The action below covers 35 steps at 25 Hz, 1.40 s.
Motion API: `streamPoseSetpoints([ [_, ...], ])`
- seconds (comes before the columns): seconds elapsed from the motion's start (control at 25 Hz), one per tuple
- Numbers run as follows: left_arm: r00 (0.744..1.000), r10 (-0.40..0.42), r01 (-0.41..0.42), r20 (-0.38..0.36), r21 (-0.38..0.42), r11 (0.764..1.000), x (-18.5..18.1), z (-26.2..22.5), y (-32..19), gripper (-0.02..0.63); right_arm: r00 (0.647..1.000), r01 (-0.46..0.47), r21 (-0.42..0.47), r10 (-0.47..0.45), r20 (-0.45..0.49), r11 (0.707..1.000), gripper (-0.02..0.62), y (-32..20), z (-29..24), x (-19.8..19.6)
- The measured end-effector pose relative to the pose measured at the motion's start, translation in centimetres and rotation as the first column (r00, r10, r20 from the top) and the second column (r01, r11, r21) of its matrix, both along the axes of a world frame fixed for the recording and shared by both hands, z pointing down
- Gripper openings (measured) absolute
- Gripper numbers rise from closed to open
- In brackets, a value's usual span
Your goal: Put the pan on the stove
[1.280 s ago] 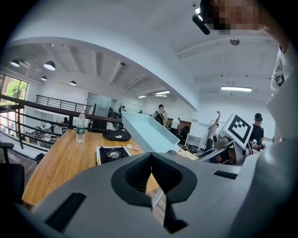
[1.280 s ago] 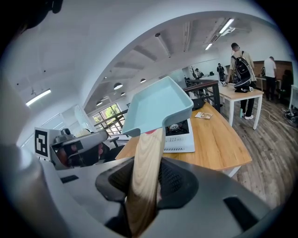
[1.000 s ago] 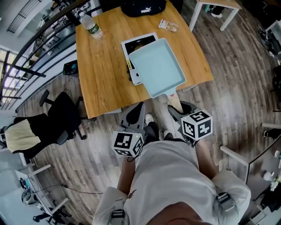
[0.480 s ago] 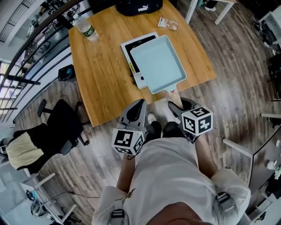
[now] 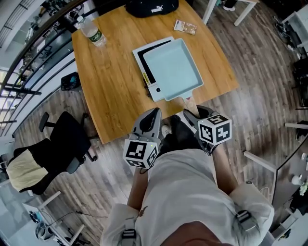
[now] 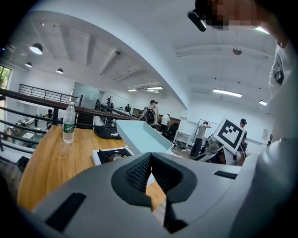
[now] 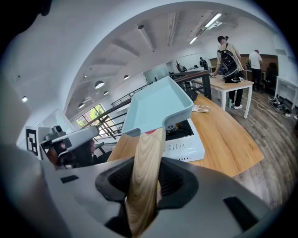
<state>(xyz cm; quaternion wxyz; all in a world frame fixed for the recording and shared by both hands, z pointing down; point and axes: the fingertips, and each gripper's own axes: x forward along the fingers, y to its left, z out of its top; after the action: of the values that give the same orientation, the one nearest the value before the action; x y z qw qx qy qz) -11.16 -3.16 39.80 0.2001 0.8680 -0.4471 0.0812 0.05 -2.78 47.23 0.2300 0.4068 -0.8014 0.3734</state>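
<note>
A light-blue square pan with a wooden handle hangs tilted just above the white stove, covering most of it in the head view. My right gripper is shut on the handle at the near table edge. In the right gripper view the pan rises over the stove with a gap under its front. My left gripper sits left of the handle, shut with nothing between its jaws. In the left gripper view the pan slants above the stove.
The wooden table also carries a water bottle at its far left corner, a black bag at the far edge and a small packet. A black office chair stands on the floor to the left. People stand in the background.
The pan has moved slightly further in over the table and stove, still held by the right gripper. The head view has shifted a little. The left gripper stays shut beside it.
</note>
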Motion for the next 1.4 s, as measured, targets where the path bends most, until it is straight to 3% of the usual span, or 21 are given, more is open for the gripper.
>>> streamPoseSetpoints([
  [0.56,0.999,-0.042,0.042,0.015,-0.041,0.998,-1.5,2.4,-5.7,0.018,0.999,0.035,-0.062,-0.034,0.011,0.997,0.140,-5.1,3.0,-1.4],
  [1.4,0.998,-0.031,0.038,0.055,-0.125,0.991,-0.3,7.0,-11.7,0.018,0.998,0.063,-0.164,-0.064,-0.001,0.984,0.140,-11.0,7.7,-1.6],
])
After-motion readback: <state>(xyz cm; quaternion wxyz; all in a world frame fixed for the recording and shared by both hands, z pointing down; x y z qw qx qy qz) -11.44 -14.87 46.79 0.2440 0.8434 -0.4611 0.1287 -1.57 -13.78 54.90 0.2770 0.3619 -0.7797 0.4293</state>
